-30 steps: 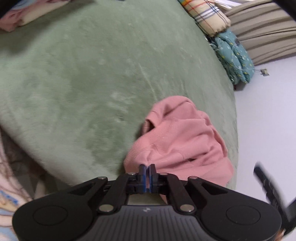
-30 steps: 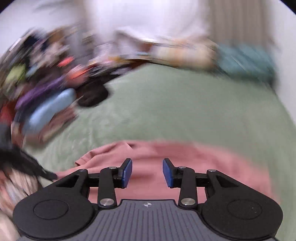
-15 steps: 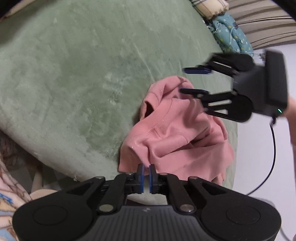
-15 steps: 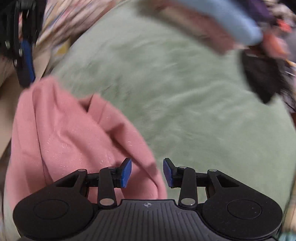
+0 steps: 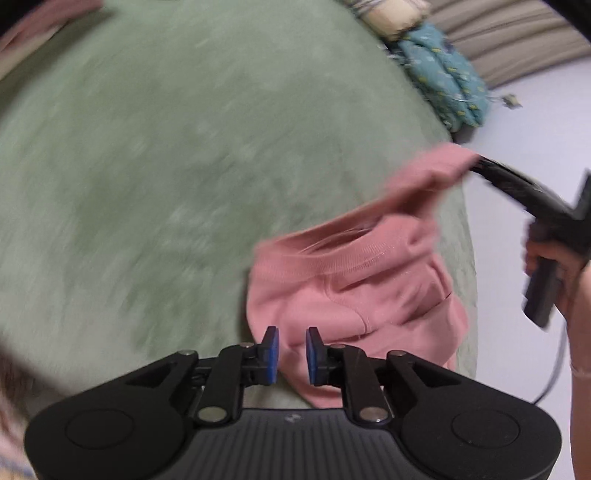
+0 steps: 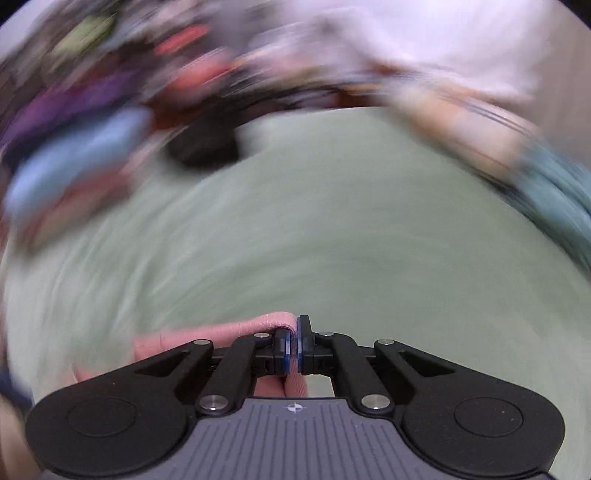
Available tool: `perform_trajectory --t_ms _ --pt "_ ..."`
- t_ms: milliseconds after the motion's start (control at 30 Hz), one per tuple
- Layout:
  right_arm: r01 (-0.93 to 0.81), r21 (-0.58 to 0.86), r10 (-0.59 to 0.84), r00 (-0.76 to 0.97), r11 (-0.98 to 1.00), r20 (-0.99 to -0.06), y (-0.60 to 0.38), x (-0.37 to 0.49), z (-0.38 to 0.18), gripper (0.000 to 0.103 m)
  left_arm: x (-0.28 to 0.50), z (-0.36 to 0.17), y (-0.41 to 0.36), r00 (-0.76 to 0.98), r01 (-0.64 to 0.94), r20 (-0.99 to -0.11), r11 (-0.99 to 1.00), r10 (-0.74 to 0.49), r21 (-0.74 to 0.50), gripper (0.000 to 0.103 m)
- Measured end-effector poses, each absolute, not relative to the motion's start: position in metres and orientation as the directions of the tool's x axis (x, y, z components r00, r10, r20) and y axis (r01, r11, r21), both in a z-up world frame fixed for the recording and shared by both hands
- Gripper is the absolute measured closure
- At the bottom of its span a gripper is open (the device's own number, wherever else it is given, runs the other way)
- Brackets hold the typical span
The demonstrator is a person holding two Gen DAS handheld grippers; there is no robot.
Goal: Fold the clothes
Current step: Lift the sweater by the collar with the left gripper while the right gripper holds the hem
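Note:
A pink sweatshirt (image 5: pixel 354 280) lies crumpled on the green blanket (image 5: pixel 166 166), close to the bed's right edge. My left gripper (image 5: pixel 292 350) hovers over its near hem with the jaws opening. Pink cloth shows behind the gap, and the pads do not press on it. My right gripper (image 6: pixel 293 345) is shut on a fold of the pink sweatshirt (image 6: pixel 229 332). In the left wrist view that right gripper (image 5: pixel 484 168) holds a stretched corner of the sweatshirt up and to the right, with a person's hand (image 5: pixel 554 269) on its handle.
A teal patterned bundle (image 5: pixel 443 77) and a cream pillow (image 5: pixel 391 14) lie at the bed's far right corner. Pale floor (image 5: pixel 535 147) runs along the right. A blurred pile of clothes (image 6: pixel 92 129) and a black item (image 6: pixel 207 144) border the blanket's far left.
My left jaws have gone from shut on the hem to parted. My right jaws have closed on the pink cloth and drawn a corner up to the right. Both views now blur.

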State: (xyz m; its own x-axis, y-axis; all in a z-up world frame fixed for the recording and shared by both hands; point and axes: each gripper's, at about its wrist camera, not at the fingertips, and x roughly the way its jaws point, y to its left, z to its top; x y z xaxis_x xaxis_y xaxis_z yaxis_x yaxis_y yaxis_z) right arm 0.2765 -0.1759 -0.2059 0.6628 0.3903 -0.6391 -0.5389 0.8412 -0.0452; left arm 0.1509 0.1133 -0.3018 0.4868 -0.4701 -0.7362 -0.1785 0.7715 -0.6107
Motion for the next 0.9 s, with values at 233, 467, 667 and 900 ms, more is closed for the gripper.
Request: perform_trajectory --t_ms 233,467,667,900 --pt "-0.343 0.023 0.288 0.750 0.939 -0.596 -0.308 0.250 -0.210 0.100 0.188 -0.303 0.060 0.555 -0.004 -0.698 0.837 -0.453 -0.547 0.065" --pt "-0.367 0.074 0.344 0.755 0.927 -0.558 -0.353 0.202 -0.217 0.100 0.244 -0.327 0.036 0.527 0.097 -0.651 0.800 -0.546 -0.592 0.047" --pt "-0.338 0.131 0.350 0.748 0.932 -0.564 -0.371 0.187 -0.227 0.100 0.269 -0.335 0.014 0.490 0.403 -0.653 0.814 -0.577 -0.417 0.008" --pt "-0.324 0.152 0.351 0.747 0.934 -0.565 -0.384 0.165 -0.236 0.100 0.292 -0.356 -0.007 0.371 0.466 -0.662 0.747 -0.651 -0.474 0.015"
